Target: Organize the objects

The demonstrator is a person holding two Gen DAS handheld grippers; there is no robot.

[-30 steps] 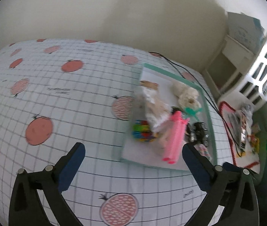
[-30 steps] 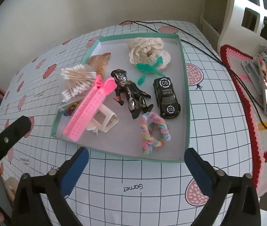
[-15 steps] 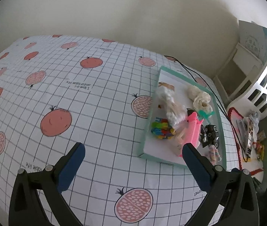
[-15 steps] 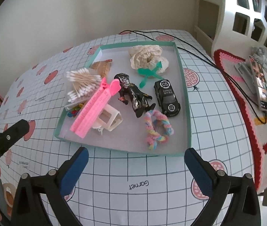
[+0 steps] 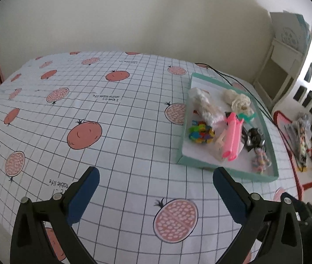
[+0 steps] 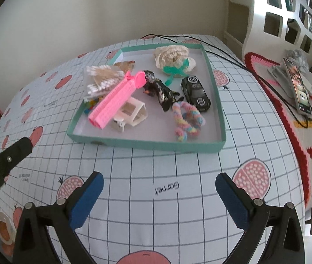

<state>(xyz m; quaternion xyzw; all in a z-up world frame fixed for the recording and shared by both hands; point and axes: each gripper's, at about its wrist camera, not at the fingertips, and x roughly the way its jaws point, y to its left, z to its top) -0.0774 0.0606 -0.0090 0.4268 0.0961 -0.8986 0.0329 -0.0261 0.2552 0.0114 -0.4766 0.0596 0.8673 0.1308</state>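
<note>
A shallow teal tray [image 6: 147, 145] [image 5: 224, 169] lies on the gridded tablecloth. It holds a pink comb [image 6: 115, 100] [image 5: 233, 135], a black toy car [image 6: 196, 92], a black figure [image 6: 160, 89], a pastel scrunchie [image 6: 186, 120], a cream scrunchie [image 6: 173, 54], a bag of cotton swabs [image 6: 103, 80], a white clip [image 6: 131, 113] and small coloured clips [image 5: 201, 132]. My right gripper [image 6: 159, 194] hovers open in front of the tray's near edge, holding nothing. My left gripper [image 5: 156, 192] hangs open over bare cloth, left of the tray.
A black cable [image 6: 226, 54] runs past the tray's far side. To the right is a crocheted mat [image 6: 287, 114] with a phone [image 6: 297, 85] on it, and a white shelf unit [image 6: 287, 15] behind. A tape roll [image 6: 3, 228] lies at the lower left.
Both grippers have drawn back from the tray. The left view has swung left, so the tray now sits farther right and smaller. Both stay open.
</note>
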